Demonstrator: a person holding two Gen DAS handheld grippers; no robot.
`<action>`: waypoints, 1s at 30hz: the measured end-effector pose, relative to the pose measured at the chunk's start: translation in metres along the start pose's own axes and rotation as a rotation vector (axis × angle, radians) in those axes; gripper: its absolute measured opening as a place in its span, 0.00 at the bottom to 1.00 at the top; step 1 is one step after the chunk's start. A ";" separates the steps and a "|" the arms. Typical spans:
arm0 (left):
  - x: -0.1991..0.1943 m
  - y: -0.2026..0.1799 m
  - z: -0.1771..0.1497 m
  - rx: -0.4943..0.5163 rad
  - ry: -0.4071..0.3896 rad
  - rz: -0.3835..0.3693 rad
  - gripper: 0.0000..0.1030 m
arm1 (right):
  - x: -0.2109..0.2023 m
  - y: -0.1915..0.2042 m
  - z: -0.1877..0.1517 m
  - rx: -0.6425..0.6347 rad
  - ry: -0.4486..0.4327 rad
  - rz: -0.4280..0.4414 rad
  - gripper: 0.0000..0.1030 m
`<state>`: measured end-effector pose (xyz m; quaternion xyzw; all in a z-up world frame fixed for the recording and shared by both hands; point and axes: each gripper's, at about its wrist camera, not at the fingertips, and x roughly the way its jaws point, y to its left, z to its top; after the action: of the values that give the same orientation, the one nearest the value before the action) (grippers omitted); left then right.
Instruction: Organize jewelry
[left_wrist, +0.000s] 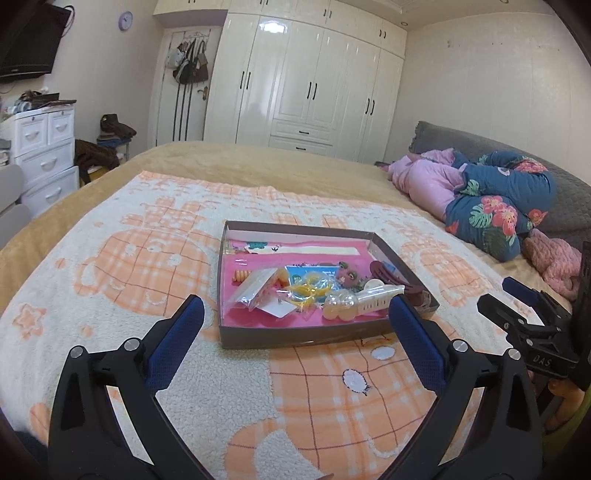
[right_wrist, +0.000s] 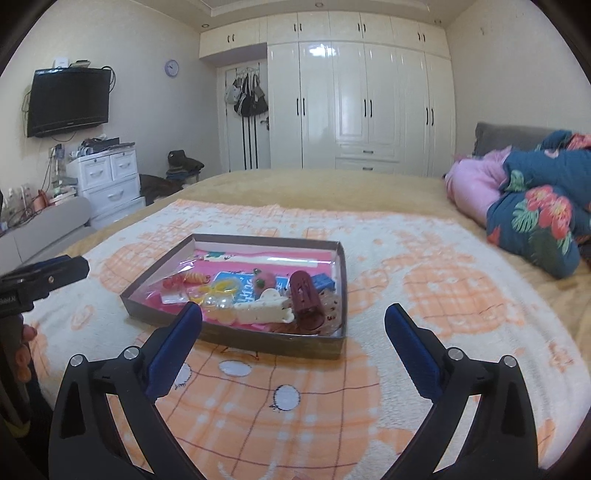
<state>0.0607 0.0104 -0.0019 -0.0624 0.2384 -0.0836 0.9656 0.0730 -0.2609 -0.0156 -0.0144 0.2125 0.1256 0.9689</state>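
Both the left gripper and right gripper are held wide apart with nothing between them, just short of the shallow box of jewelry bits sat on the blanket.

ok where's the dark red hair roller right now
The dark red hair roller lies in the shallow box on the blanket, at the box's near right corner in the right wrist view, right beside the white hair claw clip.
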 end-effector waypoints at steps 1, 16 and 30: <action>-0.001 0.000 0.000 0.001 -0.003 0.004 0.89 | -0.001 0.000 0.000 -0.004 -0.007 -0.004 0.94; -0.015 -0.011 -0.014 0.027 -0.048 0.052 0.89 | -0.033 0.006 -0.014 -0.023 -0.115 -0.027 0.94; -0.023 -0.020 -0.023 0.051 -0.097 0.077 0.89 | -0.047 -0.002 -0.023 0.016 -0.208 -0.073 0.94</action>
<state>0.0268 -0.0069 -0.0088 -0.0325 0.1912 -0.0493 0.9798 0.0227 -0.2761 -0.0173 -0.0013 0.1112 0.0893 0.9898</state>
